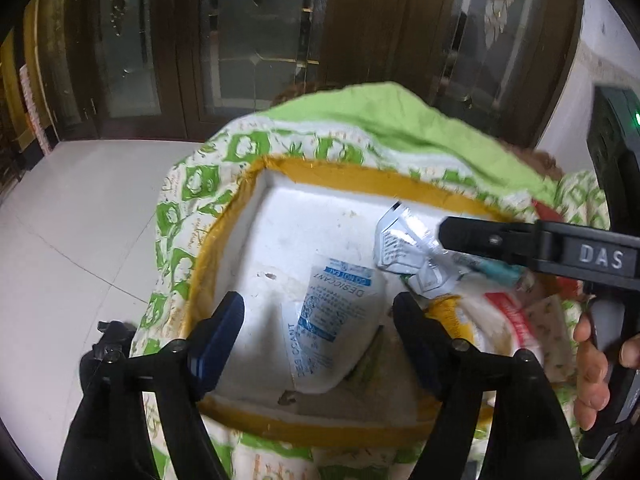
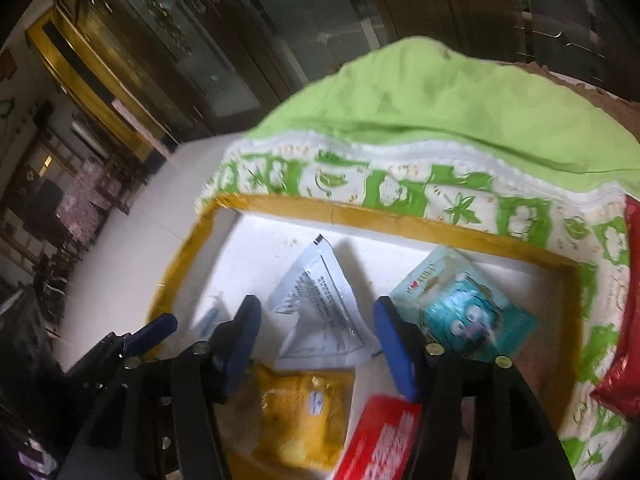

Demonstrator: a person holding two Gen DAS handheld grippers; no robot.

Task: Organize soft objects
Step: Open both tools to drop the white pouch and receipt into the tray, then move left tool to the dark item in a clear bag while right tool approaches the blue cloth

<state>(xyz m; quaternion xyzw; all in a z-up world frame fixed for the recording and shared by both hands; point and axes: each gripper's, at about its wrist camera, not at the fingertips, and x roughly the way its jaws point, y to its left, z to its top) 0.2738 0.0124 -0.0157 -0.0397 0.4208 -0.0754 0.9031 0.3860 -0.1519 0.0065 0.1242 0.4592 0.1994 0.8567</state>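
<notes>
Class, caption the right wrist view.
Open right hand-held gripper over white packet in yellow-rimmed tray.

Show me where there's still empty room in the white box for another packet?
Bare floor lies in the white box's far-left corner, bordered by the yellow rim, desiccant packet and silver packet. The near-right side is crowded: yellow packet, red packet, blue packet.
</notes>
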